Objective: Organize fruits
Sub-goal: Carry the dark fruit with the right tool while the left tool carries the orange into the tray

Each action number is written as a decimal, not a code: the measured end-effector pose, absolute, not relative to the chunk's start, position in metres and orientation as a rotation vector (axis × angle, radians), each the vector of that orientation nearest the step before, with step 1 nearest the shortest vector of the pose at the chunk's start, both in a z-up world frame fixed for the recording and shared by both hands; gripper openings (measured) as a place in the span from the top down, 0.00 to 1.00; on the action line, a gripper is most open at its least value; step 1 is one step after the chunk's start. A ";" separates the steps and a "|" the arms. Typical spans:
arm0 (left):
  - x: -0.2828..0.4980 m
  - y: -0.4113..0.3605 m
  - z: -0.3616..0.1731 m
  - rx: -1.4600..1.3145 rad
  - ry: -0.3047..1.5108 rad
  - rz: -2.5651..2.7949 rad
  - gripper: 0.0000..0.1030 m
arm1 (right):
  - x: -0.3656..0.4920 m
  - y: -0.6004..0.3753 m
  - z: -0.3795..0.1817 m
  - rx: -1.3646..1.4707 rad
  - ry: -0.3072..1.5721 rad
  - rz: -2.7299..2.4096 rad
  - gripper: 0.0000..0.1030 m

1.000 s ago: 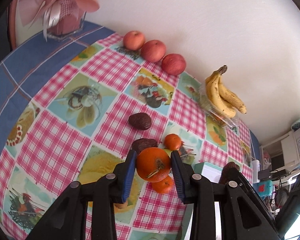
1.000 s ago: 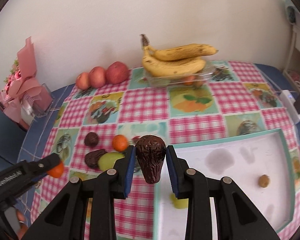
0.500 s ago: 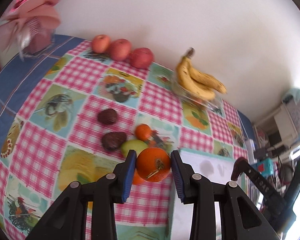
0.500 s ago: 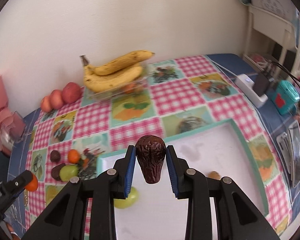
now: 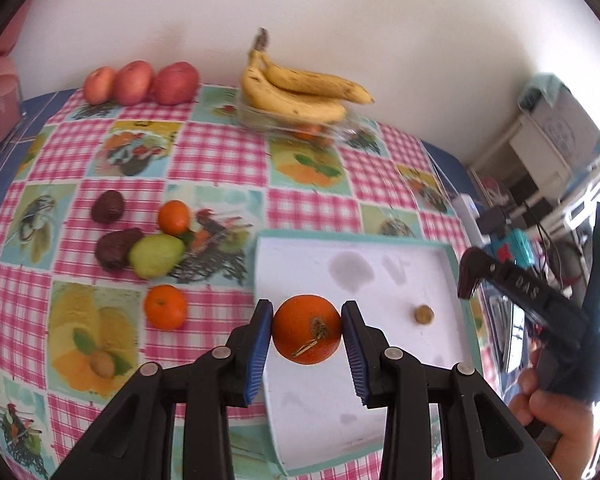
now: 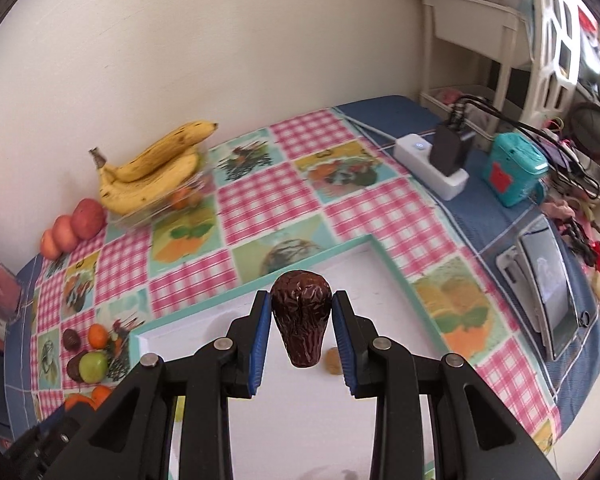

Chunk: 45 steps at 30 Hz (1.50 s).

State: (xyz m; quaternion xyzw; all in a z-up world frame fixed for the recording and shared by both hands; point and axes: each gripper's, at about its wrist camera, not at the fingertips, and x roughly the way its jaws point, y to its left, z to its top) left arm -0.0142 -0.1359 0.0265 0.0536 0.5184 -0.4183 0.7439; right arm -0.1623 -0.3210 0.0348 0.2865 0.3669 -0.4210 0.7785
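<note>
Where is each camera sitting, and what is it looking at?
Left wrist: rides on the left gripper, looking along its fingers at the orange over the white tray; the right gripper and a hand show too.
Right wrist: rides on the right gripper, looking along its fingers at the dark wrinkled fruit over the tray.
Both see the tray, bananas and red apples.

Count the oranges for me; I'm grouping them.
3 oranges: one in the left gripper above the tray, one on the cloth left of the tray, one farther back behind the green fruit. More may hide in the box under the bananas.
</note>
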 end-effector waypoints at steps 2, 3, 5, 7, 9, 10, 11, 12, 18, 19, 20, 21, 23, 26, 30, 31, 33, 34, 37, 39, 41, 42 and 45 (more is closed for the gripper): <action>-0.020 -0.142 0.025 0.139 1.137 -0.927 0.64 | -0.166 -0.324 0.033 0.628 0.794 -0.916 0.68; -0.024 -0.144 0.024 0.150 1.139 -0.934 0.64 | -0.167 -0.325 0.033 0.630 0.794 -0.916 0.68; -0.028 -0.148 0.022 0.167 1.143 -0.944 0.64 | -0.168 -0.326 0.032 0.631 0.795 -0.912 0.68; -0.033 -0.152 0.018 0.190 1.147 -0.950 0.64 | -0.167 -0.327 0.030 0.630 0.797 -0.908 0.68; -0.036 -0.156 0.014 0.214 1.155 -0.948 0.64 | -0.163 -0.326 0.026 0.637 0.808 -0.889 0.68; -0.038 -0.158 0.011 0.225 1.167 -0.947 0.64 | -0.159 -0.326 0.021 0.640 0.827 -0.868 0.68; -0.039 -0.160 0.007 0.237 1.183 -0.947 0.64 | -0.156 -0.326 0.017 0.640 0.844 -0.855 0.68; -0.039 -0.161 0.002 0.246 1.200 -0.948 0.64 | -0.151 -0.325 0.010 0.638 0.871 -0.842 0.68; -0.038 -0.166 -0.028 0.269 1.301 -0.925 0.64 | -0.137 -0.322 -0.018 0.650 0.963 -0.810 0.68; -0.037 -0.167 -0.031 0.272 1.312 -0.921 0.64 | -0.136 -0.322 -0.022 0.652 0.974 -0.808 0.68; -0.036 -0.168 -0.034 0.278 1.322 -0.914 0.64 | -0.135 -0.322 -0.025 0.654 0.984 -0.807 0.68; -0.036 -0.169 -0.038 0.286 1.331 -0.905 0.64 | -0.134 -0.322 -0.027 0.656 0.991 -0.805 0.68; -0.034 -0.171 -0.042 0.289 1.340 -0.891 0.63 | -0.134 -0.322 -0.031 0.660 1.003 -0.801 0.68; -0.031 -0.173 -0.047 0.297 1.357 -0.880 0.63 | -0.132 -0.322 -0.037 0.665 1.022 -0.799 0.68; -0.029 -0.174 -0.053 0.298 1.383 -0.871 0.63 | -0.130 -0.322 -0.043 0.670 1.040 -0.795 0.68; -0.029 -0.175 -0.056 0.298 1.390 -0.868 0.63 | -0.129 -0.322 -0.044 0.667 1.037 -0.797 0.68; -0.029 -0.176 -0.058 0.294 1.390 -0.867 0.63 | -0.128 -0.322 -0.044 0.664 1.038 -0.798 0.68; -0.029 -0.176 -0.058 0.293 1.391 -0.867 0.63 | -0.128 -0.322 -0.044 0.662 1.038 -0.799 0.68; -0.029 -0.176 -0.059 0.290 1.394 -0.868 0.63 | -0.127 -0.322 -0.043 0.657 1.039 -0.800 0.68; -0.028 -0.176 -0.060 0.288 1.399 -0.871 0.63 | -0.127 -0.323 -0.043 0.658 1.039 -0.800 0.68; -0.028 -0.177 -0.060 0.288 1.402 -0.869 0.63 | -0.127 -0.323 -0.043 0.658 1.040 -0.800 0.68; -0.027 -0.177 -0.060 0.287 1.404 -0.868 0.63 | -0.126 -0.323 -0.043 0.657 1.041 -0.799 0.68; -0.028 -0.178 -0.060 0.289 1.404 -0.866 0.63 | -0.127 -0.322 -0.043 0.659 1.044 -0.799 0.68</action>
